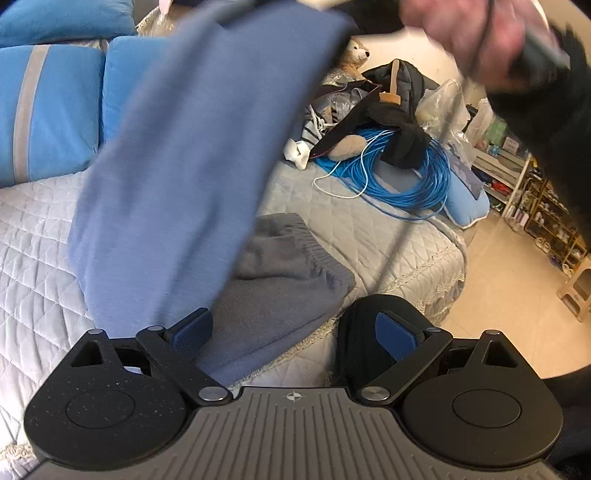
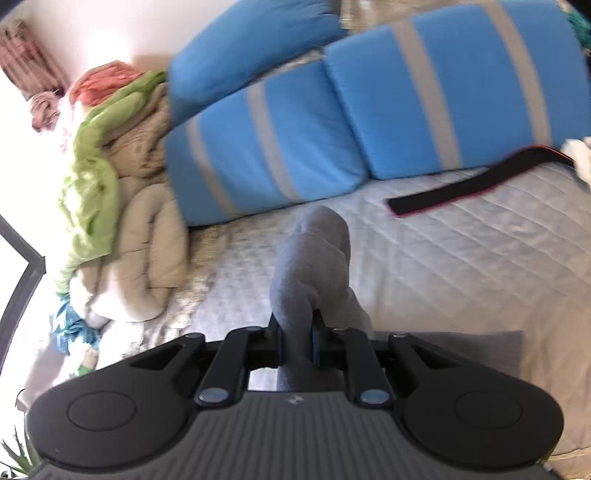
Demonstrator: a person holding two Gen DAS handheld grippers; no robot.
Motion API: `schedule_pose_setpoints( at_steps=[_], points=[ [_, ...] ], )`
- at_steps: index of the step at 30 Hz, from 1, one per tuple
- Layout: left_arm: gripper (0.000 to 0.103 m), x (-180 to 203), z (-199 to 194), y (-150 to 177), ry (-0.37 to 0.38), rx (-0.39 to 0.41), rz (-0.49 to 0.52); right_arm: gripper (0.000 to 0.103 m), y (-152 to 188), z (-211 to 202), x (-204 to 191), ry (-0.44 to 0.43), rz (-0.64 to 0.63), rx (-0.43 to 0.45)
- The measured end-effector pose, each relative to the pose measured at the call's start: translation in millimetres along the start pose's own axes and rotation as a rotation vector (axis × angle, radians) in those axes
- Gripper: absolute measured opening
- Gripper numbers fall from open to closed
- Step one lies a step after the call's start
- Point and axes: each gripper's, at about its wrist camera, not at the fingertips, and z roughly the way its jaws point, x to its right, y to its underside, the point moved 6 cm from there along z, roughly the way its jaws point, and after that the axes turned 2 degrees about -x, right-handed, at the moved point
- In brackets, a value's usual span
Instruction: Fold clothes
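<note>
A blue-grey garment [image 1: 177, 166] hangs, blurred, from the top of the left wrist view down to the bed. Its grey part with an elastic waistband [image 1: 295, 240] lies on the quilt [image 1: 37, 258]. My left gripper [image 1: 293, 334] is open just above the bed's front edge. The cloth's lower end passes close by the left finger; nothing is pinched. A hand [image 1: 461, 33] is at the top right. In the right wrist view my right gripper [image 2: 297, 332] is shut on a bunched fold of the grey garment [image 2: 310, 251], raised over the quilt [image 2: 443, 258].
Blue pillows with grey stripes [image 2: 295, 140] lie along the back of the bed. A black strap [image 2: 461, 184] lies on the quilt. Green and beige blankets [image 2: 110, 166] are piled at the left. A coil of blue cable [image 1: 399, 177] and dark clothes [image 1: 399, 99] are near the bed edge [image 1: 424, 266].
</note>
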Motion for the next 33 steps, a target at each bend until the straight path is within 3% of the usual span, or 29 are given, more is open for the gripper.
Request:
schedule_pose_setpoints(
  at_steps=[9,17,24,33],
  points=[
    [0.097,-21.7,-40.1,27.8,-0.015,0.042,-0.076,0.004,-4.7,35.3,-114.0,-0.046,-0.056,-0.04],
    [0.097,-46.0,-62.9,39.5,-0.055,0.064,-0.157,0.004,11.7,70.1,-149.9,-0.085,-0.018,-0.092],
    [0.097,-44.3,-59.9,34.3,-0.039,0.06,-0.149,0.004,8.3,51.2,-97.4,-0.066,0.037,-0.057],
    [0.097,-38.0,-44.5,24.0,-0.032,0.019,-0.126,0.005,21.8,11.5,68.9,-0.012,0.176,-0.029]
  ],
)
